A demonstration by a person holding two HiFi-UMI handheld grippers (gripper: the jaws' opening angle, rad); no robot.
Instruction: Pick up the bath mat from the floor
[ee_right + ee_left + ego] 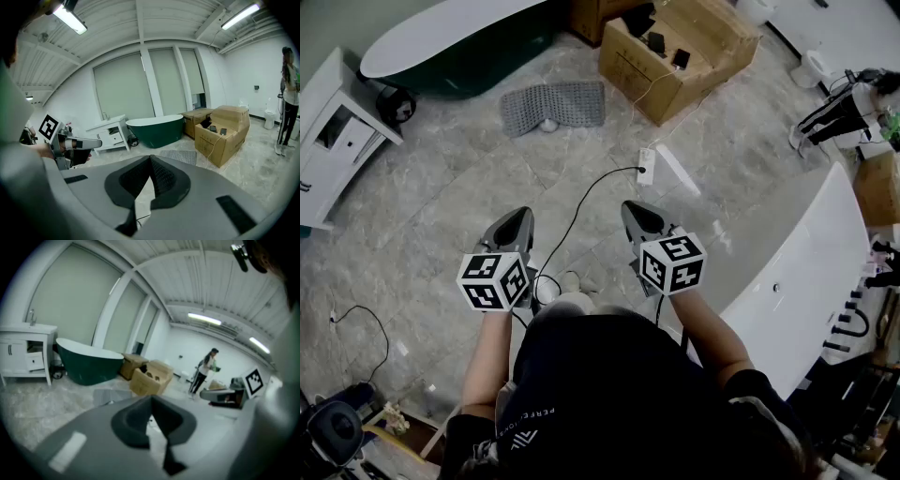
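Note:
The grey bath mat [553,105] lies rumpled on the marble floor, far ahead of both grippers and just in front of the green bathtub. It also shows low in the left gripper view as a grey mat [110,397], and in the right gripper view as a mat [180,156] on the floor. My left gripper [518,223] and right gripper [636,214] are held side by side at waist height, well short of the mat. On both, the jaws meet at the tips with nothing between them. The left gripper [75,145] appears in the right gripper view.
A green bathtub [450,47] and an open cardboard box [675,52] flank the mat. A white vanity [333,141] stands at the left and a white bathtub [806,272] at the right. A power strip [646,166] and its cable lie between me and the mat. A person [206,369] stands farther off.

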